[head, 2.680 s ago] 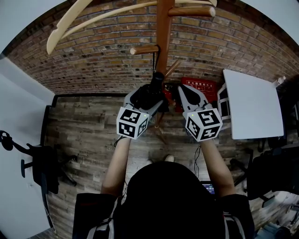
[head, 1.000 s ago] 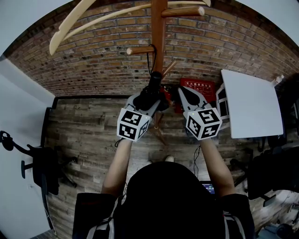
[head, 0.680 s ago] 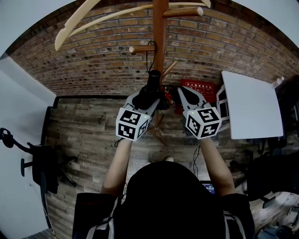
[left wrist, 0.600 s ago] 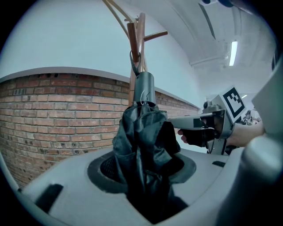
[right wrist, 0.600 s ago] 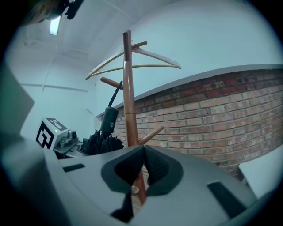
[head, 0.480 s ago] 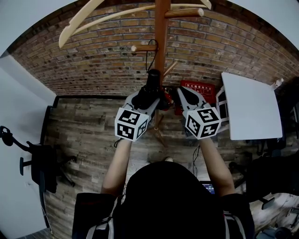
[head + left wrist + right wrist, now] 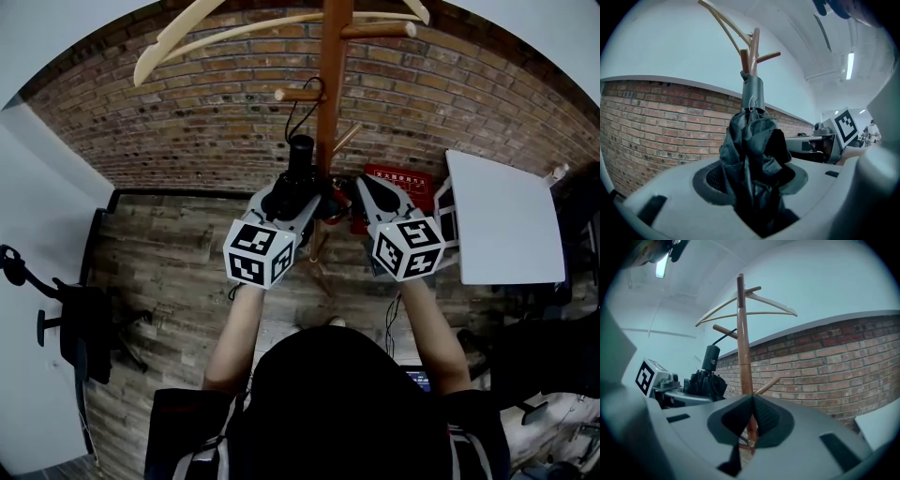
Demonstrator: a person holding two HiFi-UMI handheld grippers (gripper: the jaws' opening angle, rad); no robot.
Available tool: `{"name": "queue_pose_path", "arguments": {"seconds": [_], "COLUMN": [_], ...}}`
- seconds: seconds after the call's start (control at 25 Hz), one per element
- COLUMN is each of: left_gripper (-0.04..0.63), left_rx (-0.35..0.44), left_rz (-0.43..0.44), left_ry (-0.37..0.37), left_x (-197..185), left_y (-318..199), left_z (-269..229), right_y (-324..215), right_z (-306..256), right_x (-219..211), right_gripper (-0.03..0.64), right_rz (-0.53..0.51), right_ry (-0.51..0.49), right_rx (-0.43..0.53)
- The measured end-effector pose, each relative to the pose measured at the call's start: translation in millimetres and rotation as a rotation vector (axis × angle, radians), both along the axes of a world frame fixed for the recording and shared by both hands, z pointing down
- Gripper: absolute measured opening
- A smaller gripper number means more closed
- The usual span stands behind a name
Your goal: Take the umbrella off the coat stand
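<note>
Coat stand: upright by the brick wall. Folded umbrella: beside the pole, clamped in the left gripper. Right gripper: empty, jaws together. Strap appears looped over a peg. Grasp done; unhooking and carrying clear remain.

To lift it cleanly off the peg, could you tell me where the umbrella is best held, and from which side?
Grip the umbrella's folded canopy just below the handle, coming in level from the side away from the coat stand. The bundle is thick enough to clamp, and this leaves the strap loop free to slide up off the peg. The left tool is clamped there.
</note>
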State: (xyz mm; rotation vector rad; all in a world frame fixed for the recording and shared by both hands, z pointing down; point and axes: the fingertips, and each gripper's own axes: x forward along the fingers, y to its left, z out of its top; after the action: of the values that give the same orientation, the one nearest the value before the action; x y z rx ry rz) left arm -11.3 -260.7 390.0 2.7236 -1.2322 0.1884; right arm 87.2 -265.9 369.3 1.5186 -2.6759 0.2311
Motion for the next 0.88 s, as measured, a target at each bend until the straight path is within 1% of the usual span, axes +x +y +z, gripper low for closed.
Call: {"name": "queue_pose_path", "arguments": {"seconds": [0.08,0.36,0.88], "left_gripper": [0.232,0.232,0.232], "left_rx": [-0.003,0.012,0.032], "left_rz": [-0.006,-0.009,0.028], "left_ry": [0.021,0.041,0.054], "left_x": [-3,-10,-20], "left_y": [1,7,19], "left_z": [-3,-15,-32], "right_y": [1,4,12], "right_z": [-3,-10,-16], "right_x": [-2,-9,-23], "right_gripper": [0.028,0.028,0.028], "right_rz": [0.0,0.001,0.015], "right_ry": [-0.004,-0.018,-0.025], "right_rx": [0.006,0.019,0.029]}}
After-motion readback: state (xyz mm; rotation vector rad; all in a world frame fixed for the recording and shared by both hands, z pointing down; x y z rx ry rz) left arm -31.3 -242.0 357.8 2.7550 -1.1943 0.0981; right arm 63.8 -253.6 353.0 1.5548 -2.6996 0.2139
